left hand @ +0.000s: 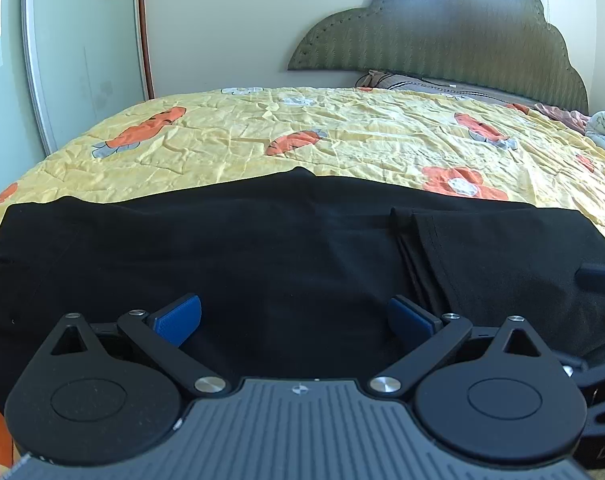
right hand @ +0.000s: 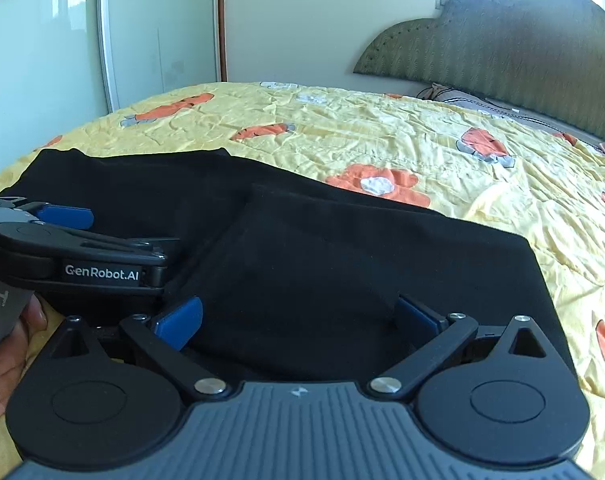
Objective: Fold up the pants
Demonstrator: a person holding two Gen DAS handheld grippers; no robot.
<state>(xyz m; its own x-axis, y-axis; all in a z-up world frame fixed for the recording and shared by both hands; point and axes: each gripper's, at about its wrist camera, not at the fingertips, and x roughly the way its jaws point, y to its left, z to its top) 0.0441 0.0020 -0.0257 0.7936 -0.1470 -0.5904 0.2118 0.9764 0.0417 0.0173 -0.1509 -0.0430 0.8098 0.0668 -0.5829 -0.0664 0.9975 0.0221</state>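
The black cotton pants [left hand: 262, 248] are spread on the yellow flower-print quilted bed [left hand: 342, 132], their long axis running across both views from left to right. A folded-over flap [right hand: 322, 264] is seen at the right end, directly ahead of the right tool [right hand: 298, 322]. The left tool [left hand: 294, 320] is nearer the unfolded left end. Both tools stand wide apart over the cloth, with nothing clamped.

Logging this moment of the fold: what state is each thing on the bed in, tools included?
Black fabric pants: lying on the bed, partly folded, one end doubled over.
Yellow flowered quilt: spread out, wrinkled.
Left tool: open, holding nothing, above the pants.
Right tool: open, holding nothing, above the folded end.
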